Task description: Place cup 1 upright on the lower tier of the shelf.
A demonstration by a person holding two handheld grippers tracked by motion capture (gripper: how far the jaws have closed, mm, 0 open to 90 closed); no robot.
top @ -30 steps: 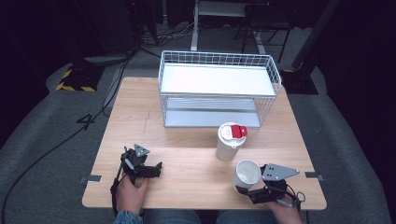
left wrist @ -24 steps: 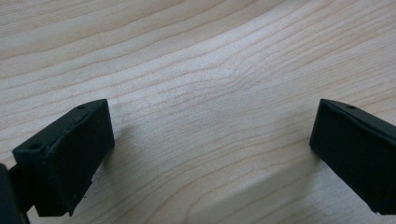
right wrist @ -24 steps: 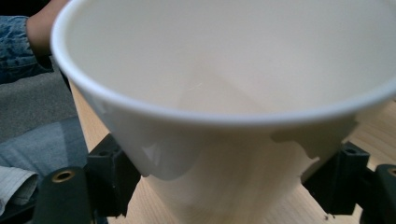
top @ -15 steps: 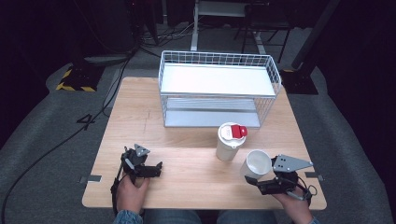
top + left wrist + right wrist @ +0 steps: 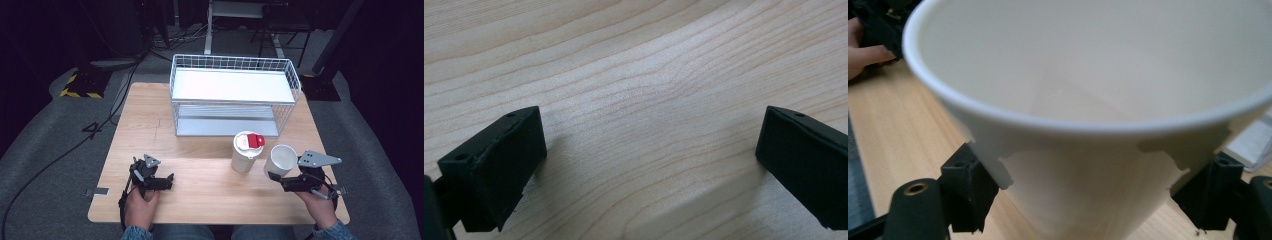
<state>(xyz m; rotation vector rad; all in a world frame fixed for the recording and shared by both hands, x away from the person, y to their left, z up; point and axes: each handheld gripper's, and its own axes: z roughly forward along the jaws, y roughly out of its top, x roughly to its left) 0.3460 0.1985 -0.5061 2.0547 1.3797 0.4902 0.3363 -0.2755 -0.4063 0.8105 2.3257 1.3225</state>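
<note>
My right gripper is shut on an empty white paper cup at the table's front right. In the right gripper view the cup sits between both jaws, its open mouth tipped toward the camera. Just left of it stands a white cup with a lid and a red tab. Near the front left, my left gripper rests low on the wooden table. Its jaws are wide apart over bare wood, so the left gripper is open and holds nothing.
A white wire rack with two shelves stands at the back of the table, just behind the two cups. Bare wood stretches between the grippers and along the left side. The table's front edge is close to both hands.
My right gripper has carried the empty cup away from the front edge and slightly right, ending beside the lidded cup. The left gripper has stayed in place.
</note>
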